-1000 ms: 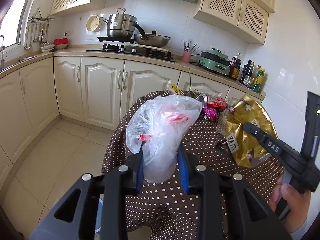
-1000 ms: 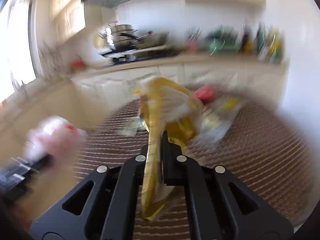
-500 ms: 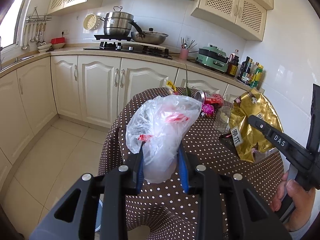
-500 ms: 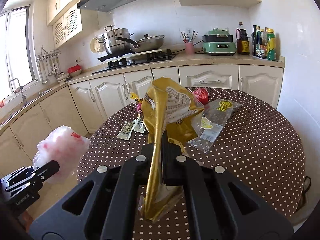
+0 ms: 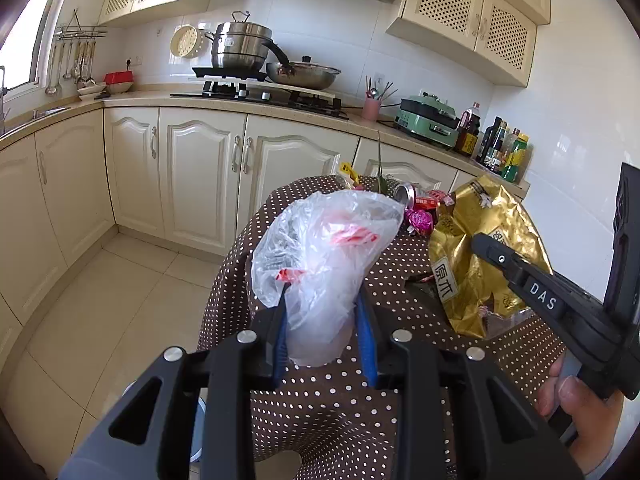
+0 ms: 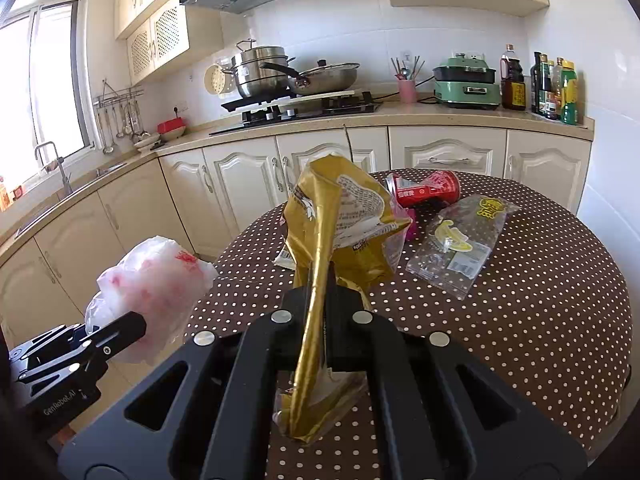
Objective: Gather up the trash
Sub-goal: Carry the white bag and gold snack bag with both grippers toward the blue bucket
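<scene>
My left gripper (image 5: pixel 322 296) is shut on a crumpled clear plastic bag with red print (image 5: pixel 320 256), held up off the near edge of the round table in its brown polka-dot cloth (image 5: pixel 340 400). My right gripper (image 6: pixel 320 276) is shut on a gold foil snack bag (image 6: pixel 340 216), pinching its folded edge so it stands above the table (image 6: pixel 520 320). In the left wrist view the gold bag (image 5: pixel 480 248) hangs at the right, with the right gripper (image 5: pixel 482 242) and a hand (image 5: pixel 576 400) behind it. The right wrist view shows the left gripper (image 6: pixel 120 328) and plastic bag (image 6: pixel 152 272) at lower left.
On the table lie a red can (image 6: pixel 432 192), a clear wrapper with yellow print (image 6: pixel 460 248), a pink wrapper (image 5: pixel 420 220) and small packets (image 6: pixel 286 256). Cream cabinets (image 5: pixel 200 184) and a counter with a stove (image 5: pixel 256 92) run behind. Tiled floor (image 5: pixel 100 320) lies left of the table.
The right wrist view was blurred by a swing a second ago and is steady now, the gold bag still pinched. The left gripper and its plastic bag have stayed put.
</scene>
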A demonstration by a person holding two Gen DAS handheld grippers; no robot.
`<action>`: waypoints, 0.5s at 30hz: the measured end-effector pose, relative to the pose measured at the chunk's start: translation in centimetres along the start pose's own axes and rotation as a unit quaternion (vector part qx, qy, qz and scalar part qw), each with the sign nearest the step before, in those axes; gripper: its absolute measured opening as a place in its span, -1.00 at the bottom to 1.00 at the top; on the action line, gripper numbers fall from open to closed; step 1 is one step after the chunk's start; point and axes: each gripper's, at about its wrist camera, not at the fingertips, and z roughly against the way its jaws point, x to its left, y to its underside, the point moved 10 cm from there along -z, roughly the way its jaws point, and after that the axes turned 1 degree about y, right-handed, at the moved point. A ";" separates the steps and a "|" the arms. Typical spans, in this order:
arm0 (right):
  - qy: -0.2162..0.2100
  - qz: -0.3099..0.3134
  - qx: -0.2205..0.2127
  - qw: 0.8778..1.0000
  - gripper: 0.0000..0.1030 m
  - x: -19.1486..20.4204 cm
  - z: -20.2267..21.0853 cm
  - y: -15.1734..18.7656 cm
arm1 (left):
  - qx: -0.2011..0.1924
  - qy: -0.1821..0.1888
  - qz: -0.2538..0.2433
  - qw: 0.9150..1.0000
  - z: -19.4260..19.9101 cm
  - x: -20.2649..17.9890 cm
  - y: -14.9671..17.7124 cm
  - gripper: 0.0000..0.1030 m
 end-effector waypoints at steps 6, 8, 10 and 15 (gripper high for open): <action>-0.020 0.008 0.004 1.000 -0.95 2.0 -0.4 0.2 | -0.001 -0.010 0.016 1.000 -0.2 1.2 0.0 -0.45; -0.033 0.014 0.007 0.999 -0.95 3.4 -0.7 0.4 | -0.002 -0.016 0.026 1.000 0.0 2.3 -0.1 -0.45; -0.046 0.021 0.011 0.999 -0.95 4.9 -1.1 0.6 | -0.002 -0.021 0.033 0.999 0.2 3.3 -0.1 -0.45; -0.077 0.040 0.022 0.996 -0.95 9.2 -2.2 1.2 | -0.008 -0.041 0.053 0.998 1.2 6.5 0.0 -0.45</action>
